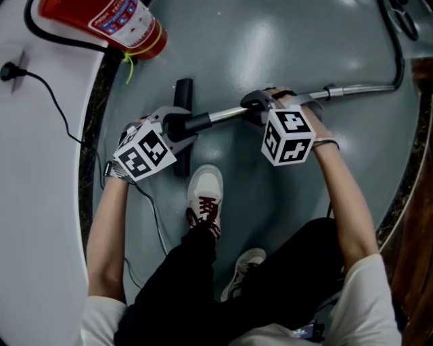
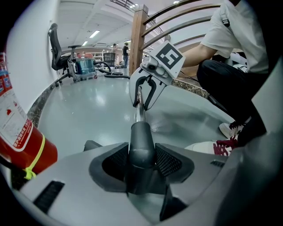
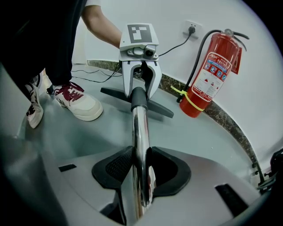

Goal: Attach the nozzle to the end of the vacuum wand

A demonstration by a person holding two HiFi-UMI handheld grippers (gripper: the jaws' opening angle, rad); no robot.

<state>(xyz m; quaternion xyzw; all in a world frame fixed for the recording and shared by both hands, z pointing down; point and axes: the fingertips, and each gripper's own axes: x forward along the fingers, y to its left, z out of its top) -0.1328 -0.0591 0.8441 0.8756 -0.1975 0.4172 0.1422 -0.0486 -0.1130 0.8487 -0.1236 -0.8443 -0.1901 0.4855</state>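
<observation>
The nozzle [image 1: 183, 91] rests on the grey floor [image 1: 270, 40] near its wall-side edge by the fire extinguisher [image 1: 115, 20], its neck clamped in the left gripper [image 2: 141, 161], while the right gripper [image 3: 141, 172] clenches the chrome vacuum wand [image 3: 139, 132], whose end meets that neck.

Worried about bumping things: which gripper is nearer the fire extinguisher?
Left. The left gripper, clamped on the neck of the nozzle, sits close to the fire extinguisher; the right gripper, on the wand, is farther off along it.
</observation>
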